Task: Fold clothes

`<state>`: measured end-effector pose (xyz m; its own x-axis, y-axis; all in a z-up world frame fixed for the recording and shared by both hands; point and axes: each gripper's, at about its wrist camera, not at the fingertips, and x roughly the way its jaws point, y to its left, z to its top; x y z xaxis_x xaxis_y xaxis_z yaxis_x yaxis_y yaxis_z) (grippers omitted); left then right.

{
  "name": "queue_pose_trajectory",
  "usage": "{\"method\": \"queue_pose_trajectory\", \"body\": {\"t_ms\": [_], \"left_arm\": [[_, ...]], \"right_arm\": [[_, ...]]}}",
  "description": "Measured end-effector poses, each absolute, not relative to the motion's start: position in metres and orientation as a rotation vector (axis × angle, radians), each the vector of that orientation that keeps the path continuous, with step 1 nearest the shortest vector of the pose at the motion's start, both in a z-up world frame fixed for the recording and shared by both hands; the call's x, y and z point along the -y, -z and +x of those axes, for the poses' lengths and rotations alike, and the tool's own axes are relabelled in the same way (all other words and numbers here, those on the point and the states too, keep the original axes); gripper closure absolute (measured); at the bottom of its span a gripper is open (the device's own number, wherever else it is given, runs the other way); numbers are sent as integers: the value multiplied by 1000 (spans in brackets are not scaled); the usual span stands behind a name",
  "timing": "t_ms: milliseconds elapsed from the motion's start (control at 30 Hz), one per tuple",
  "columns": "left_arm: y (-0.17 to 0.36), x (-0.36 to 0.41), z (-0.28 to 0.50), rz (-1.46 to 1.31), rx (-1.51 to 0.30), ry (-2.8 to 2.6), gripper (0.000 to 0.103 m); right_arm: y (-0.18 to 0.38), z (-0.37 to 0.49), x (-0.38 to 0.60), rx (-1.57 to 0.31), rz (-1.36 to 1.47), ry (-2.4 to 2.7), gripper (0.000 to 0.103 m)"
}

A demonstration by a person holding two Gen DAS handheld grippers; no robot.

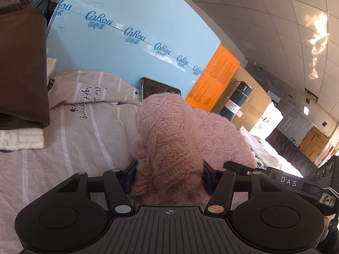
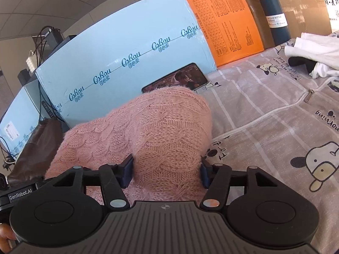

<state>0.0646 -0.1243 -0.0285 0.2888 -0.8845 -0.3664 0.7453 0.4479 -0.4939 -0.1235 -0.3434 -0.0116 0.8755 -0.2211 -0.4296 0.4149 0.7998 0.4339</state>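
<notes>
A fuzzy pink knit sweater is bunched up in a mound on the patterned bed sheet. In the left wrist view my left gripper has a thick fold of it between its blue pads, and both pads press into the knit. In the right wrist view my right gripper squeezes another fold in the same way. The two grippers sit side by side on the sweater. The knit hides the fingertips' inner faces.
A light blue carton and an orange box stand behind the sweater, with a phone leaning on the carton. A dark bottle stands further right. Brown folded cloth lies on a white knit at left. White clothes lie at right.
</notes>
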Motion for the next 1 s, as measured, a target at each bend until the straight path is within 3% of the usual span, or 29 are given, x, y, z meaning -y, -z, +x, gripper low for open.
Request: {"method": "queue_pose_trajectory", "body": {"t_ms": [233, 700, 833, 1000], "left_arm": [[9, 102, 57, -306, -519, 1110, 55], [-53, -27, 69, -473, 88, 714, 55], [-53, -56, 86, -508, 105, 555, 55], [-38, -73, 124, -585, -34, 426, 55]], "right_arm": [[-15, -126, 321, -304, 536, 276, 64], [-106, -21, 227, -117, 399, -104, 64], [-109, 30, 200, -143, 436, -230, 64], [-98, 85, 172, -194, 421, -274, 63]]}}
